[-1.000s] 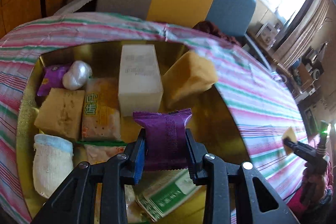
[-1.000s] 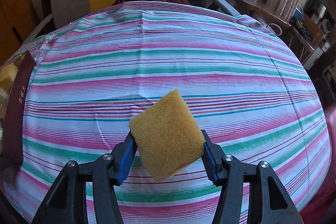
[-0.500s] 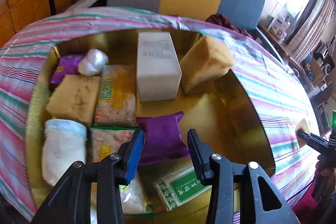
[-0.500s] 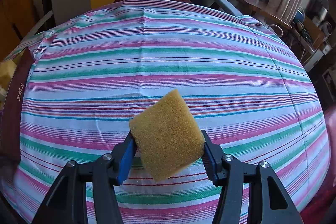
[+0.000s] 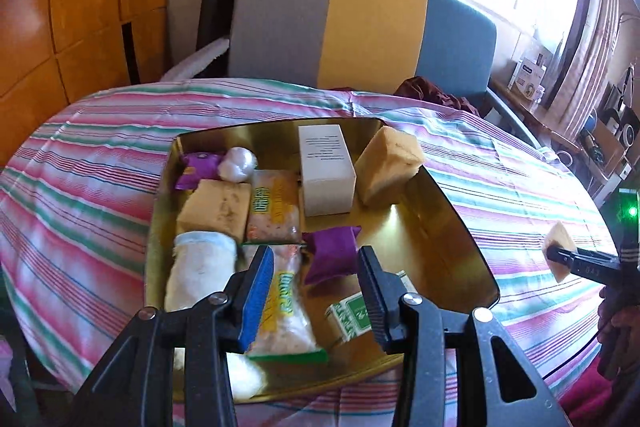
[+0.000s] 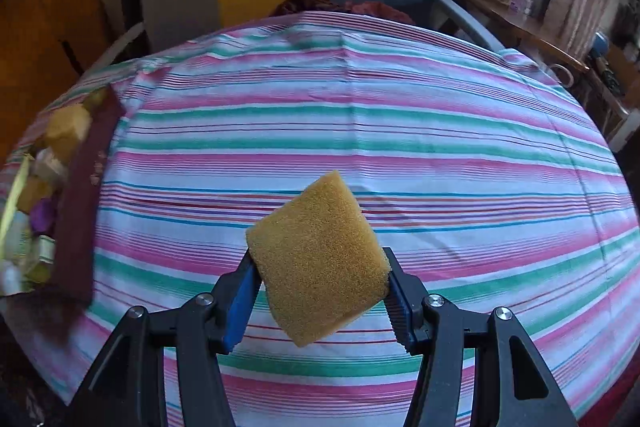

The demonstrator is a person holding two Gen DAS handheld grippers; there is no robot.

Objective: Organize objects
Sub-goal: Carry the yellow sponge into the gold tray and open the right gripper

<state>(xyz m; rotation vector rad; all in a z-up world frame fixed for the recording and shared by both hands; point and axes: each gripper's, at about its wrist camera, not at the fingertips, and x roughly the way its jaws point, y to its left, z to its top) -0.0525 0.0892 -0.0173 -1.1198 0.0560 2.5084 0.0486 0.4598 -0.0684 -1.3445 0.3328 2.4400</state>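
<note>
Print on the white box (image 5: 326, 171) and the green-and-white packet (image 5: 352, 315) was too small to read. The left gripper (image 5: 316, 291) hung with jaws wide apart, gripping nothing, above the gold tray (image 5: 452, 227), where the purple packet (image 5: 332, 255) lay. The right gripper (image 6: 320, 297) was clamped on a yellow sponge (image 6: 318, 259) over the striped tablecloth (image 6: 400, 131).

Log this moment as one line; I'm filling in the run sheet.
left gripper: open, above tray | purple packet: lying in tray | right gripper: shut on sponge, over striped cloth
</note>
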